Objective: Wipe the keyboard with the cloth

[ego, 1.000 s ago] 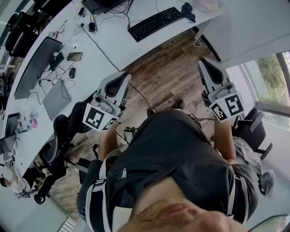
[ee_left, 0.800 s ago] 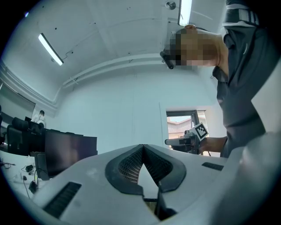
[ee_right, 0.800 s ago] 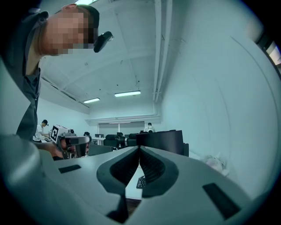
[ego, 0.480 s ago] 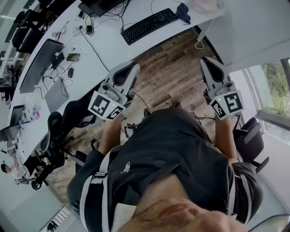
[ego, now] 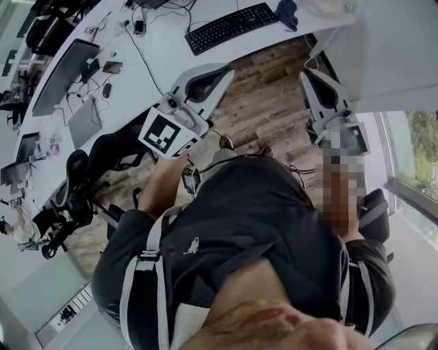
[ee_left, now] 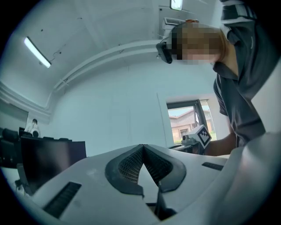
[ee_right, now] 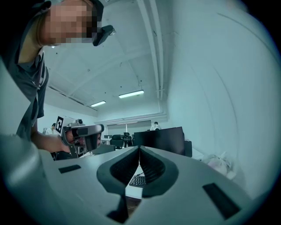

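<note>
A black keyboard (ego: 226, 26) lies on the white desk (ego: 164, 61) at the top of the head view, and a dark blue cloth (ego: 286, 12) is bunched just right of it. Both grippers hang in the air over the wood floor, short of the desk. My left gripper (ego: 224, 70) is shut and empty, pointing toward the desk edge below the keyboard. The right gripper (ego: 306, 74) is shut and empty too, below the cloth. In the right gripper view the keyboard (ee_right: 139, 180) shows small beyond the closed tips (ee_right: 139, 148), with the left gripper (ee_right: 83, 132) off to the left.
The long desk carries a monitor (ego: 60, 78), a closed laptop (ego: 83, 123), phones and loose cables. Office chairs (ego: 75, 198) stand at the left. A desk leg (ego: 321, 51) and a white partition (ego: 390, 48) lie to the right, with a window (ego: 414, 157) beyond.
The left gripper has moved up and to the right, closer to the desk edge. The right gripper has shifted a little. The keyboard and cloth now sit nearer the top of the head view.
</note>
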{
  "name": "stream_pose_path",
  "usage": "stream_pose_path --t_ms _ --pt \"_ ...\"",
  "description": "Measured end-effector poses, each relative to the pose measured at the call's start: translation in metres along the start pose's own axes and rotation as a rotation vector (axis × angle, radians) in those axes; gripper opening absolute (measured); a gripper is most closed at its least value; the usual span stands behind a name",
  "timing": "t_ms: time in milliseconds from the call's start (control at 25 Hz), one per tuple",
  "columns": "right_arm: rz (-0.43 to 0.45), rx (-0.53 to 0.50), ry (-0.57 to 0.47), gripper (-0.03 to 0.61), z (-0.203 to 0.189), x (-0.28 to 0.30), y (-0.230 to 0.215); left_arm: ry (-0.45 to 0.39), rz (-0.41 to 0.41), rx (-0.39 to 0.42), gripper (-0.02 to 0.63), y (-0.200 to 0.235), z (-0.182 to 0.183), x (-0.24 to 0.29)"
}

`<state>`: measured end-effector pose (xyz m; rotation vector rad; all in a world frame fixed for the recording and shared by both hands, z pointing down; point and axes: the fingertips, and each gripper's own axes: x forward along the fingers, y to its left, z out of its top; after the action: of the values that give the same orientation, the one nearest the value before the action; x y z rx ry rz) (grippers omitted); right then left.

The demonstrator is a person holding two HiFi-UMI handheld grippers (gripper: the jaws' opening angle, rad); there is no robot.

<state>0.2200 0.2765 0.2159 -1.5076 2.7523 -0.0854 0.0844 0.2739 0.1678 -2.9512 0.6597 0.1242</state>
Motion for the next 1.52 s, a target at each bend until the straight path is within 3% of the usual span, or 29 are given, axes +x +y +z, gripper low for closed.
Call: stream_pose_path --t_ms 120,280,560,800,1080,1240,1520 --pt "-0.007 -0.005 0.002 0.009 -0.002 0.015 -0.002 0.007 0.003 0.024 0.005 0.009 -0.005 0.001" --pt "-0.073 -0.008 0.022 0.009 -0.010 0.032 -0.009 -0.002 0.013 -0.037 0.005 0.036 -0.030 -0.012" --pt "-0.212 -0.035 0.048 0.009 0.001 0.070 -0.028 -0.012 -0.046 -0.077 0.005 0.110 -0.040 -0.015" --pt "-0.257 -0.043 0.053 0.009 0.004 0.127 -0.030 -0.034 -0.058 -0.067 0.005 0.178 -0.038 -0.030" --pt "-0.195 -0.048 0.084 0.009 -0.004 0.191 -0.030 -0.031 -0.013 -0.104 0.005 0.225 -0.056 -0.045" --pt "-0.151 -0.032 0.108 0.009 -0.012 0.222 -0.055 -0.010 0.022 -0.115 0.005 0.244 -0.076 -0.033" --pt "-0.034 -0.010 0.118 0.009 -0.019 0.266 -0.110 0.039 0.127 -0.143 0.005 0.262 -0.076 0.009"
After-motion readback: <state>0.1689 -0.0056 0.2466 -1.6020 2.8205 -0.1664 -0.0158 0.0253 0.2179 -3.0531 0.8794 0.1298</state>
